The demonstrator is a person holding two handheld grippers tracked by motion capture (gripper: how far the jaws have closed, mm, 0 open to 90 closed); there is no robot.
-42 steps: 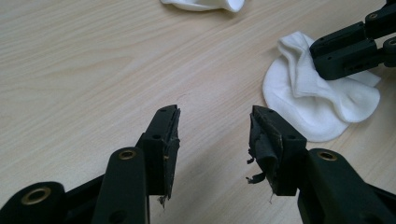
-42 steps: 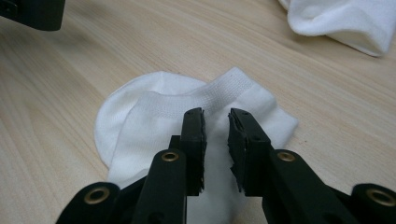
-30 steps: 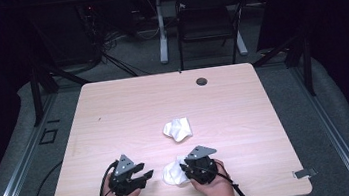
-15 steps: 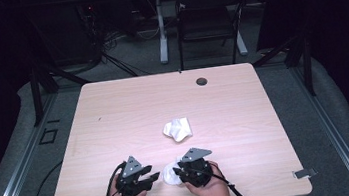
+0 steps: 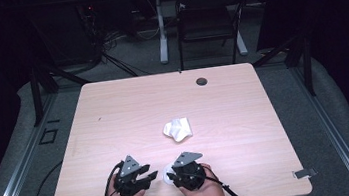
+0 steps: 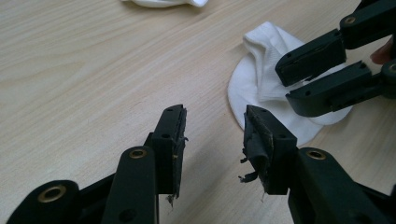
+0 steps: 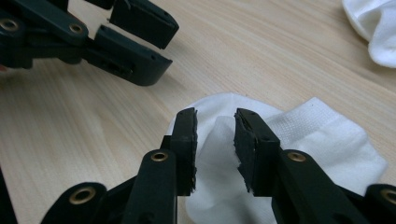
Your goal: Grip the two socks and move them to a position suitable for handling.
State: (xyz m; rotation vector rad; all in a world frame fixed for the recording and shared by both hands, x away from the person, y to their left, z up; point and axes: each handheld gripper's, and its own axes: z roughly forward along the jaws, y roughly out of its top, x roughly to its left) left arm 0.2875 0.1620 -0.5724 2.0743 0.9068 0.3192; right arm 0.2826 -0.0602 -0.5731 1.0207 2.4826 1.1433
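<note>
From above I see my left hand-held gripper [image 5: 152,172] and right hand-held gripper [image 5: 168,175] at the desk's [image 5: 113,110] near edge, the flat sock [image 5: 165,171] between them. The right gripper view shows that sock [image 7: 299,140] under its just-opening jaws, unpinched; the left's gape empty beside it. A crumpled sock [image 5: 177,129] lies mid-desk.

far sock [image 7: 373,28] cut off, near sock [image 5: 166,173] partly hidden

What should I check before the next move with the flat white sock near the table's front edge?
1. Flat white fabric sock lies on the light wooden table: ok.
2. Right gripper jaws open over the sock, just been opening: ok.
3. Right pads grip the fabric: not ok.
4. Left gripper open, nothing between its jaws: ok.
5. Crumpled second white sock lies apart, mid-table: ok.
</note>
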